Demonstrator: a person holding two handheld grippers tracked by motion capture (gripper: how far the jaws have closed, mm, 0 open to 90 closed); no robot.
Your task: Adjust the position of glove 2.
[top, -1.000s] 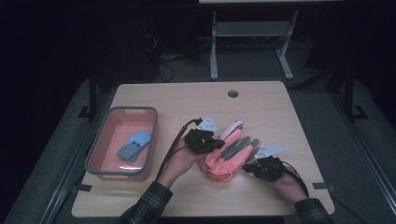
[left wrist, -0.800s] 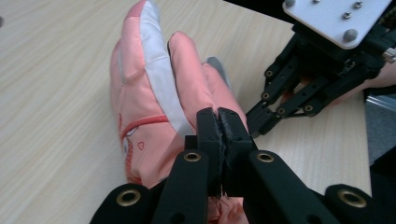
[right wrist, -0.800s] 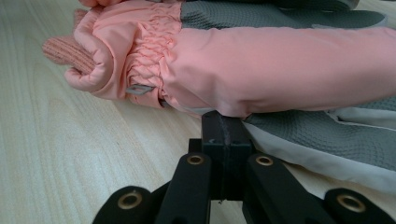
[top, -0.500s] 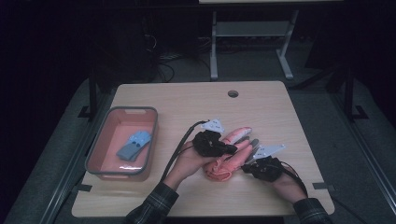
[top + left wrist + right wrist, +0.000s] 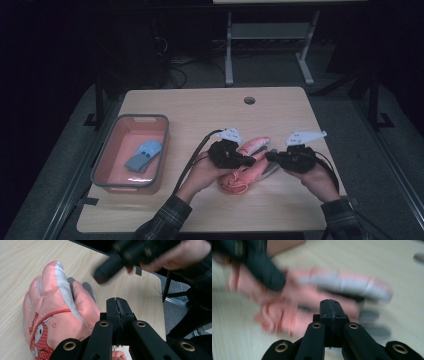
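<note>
A pink glove with white and grey patches lies crumpled on the table between my two hands. My left gripper hovers over its wrist end, jaws shut with nothing between them. In the left gripper view the shut tips sit just right of the glove's fingers. My right gripper is raised above the glove's finger end, also shut and empty, tip to tip with the left one. The right gripper view shows its shut tips over the blurred glove, with the left gripper beyond.
A pink tray stands at the table's left and holds a blue item. The wooden table has a round hole near its far edge. A metal stand is on the floor beyond.
My right gripper has lifted off the table and now hangs above the glove's fingers. The left gripper shifted slightly right, and the glove looks more bunched up.
</note>
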